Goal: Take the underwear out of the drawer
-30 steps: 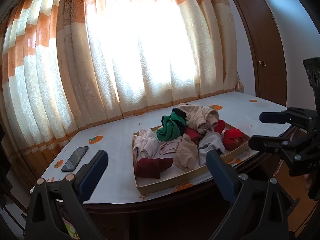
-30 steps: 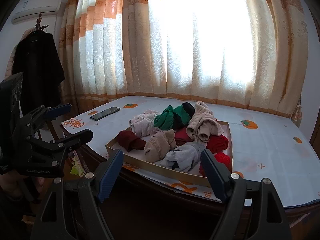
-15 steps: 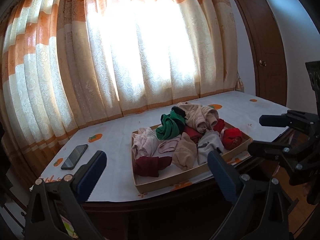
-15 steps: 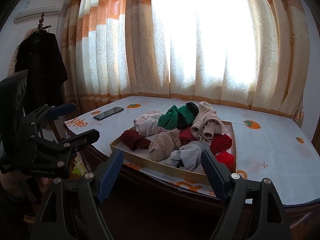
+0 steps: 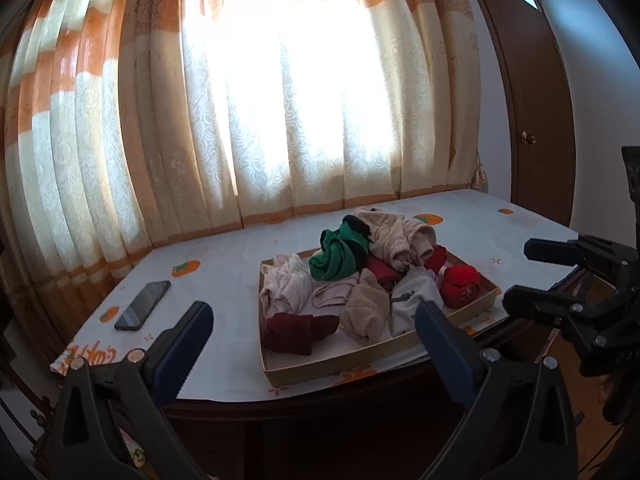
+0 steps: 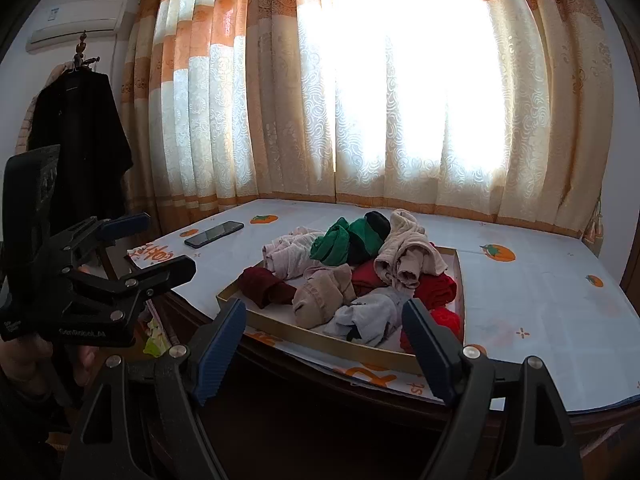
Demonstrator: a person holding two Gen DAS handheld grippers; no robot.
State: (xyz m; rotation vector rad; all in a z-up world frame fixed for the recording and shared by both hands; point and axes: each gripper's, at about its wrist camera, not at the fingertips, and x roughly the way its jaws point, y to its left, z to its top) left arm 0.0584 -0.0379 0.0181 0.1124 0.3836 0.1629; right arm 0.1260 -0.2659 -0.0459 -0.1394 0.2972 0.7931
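Note:
A shallow cardboard drawer tray [image 5: 344,364] [image 6: 320,339] sits near the table's front edge, heaped with rolled underwear: a green piece [image 5: 334,258] [image 6: 334,242], a dark red roll [image 5: 294,332] [image 6: 264,286], beige [image 5: 366,310] [image 6: 320,298], grey [image 6: 370,316] and bright red [image 5: 460,284] ones. My left gripper [image 5: 314,326] hangs open in front of the table, short of the tray, holding nothing. Over on the right, my right gripper [image 6: 324,322] is open too, empty, equally short of the tray. Each gripper shows at the edge of the other's view.
A dark phone [image 5: 142,310] [image 6: 214,234] lies on the white tablecloth [image 5: 224,280] left of the tray. Curtains [image 5: 280,100] hang behind the table. A wooden door [image 5: 532,128] stands at the right, a dark coat [image 6: 76,148] on the left wall.

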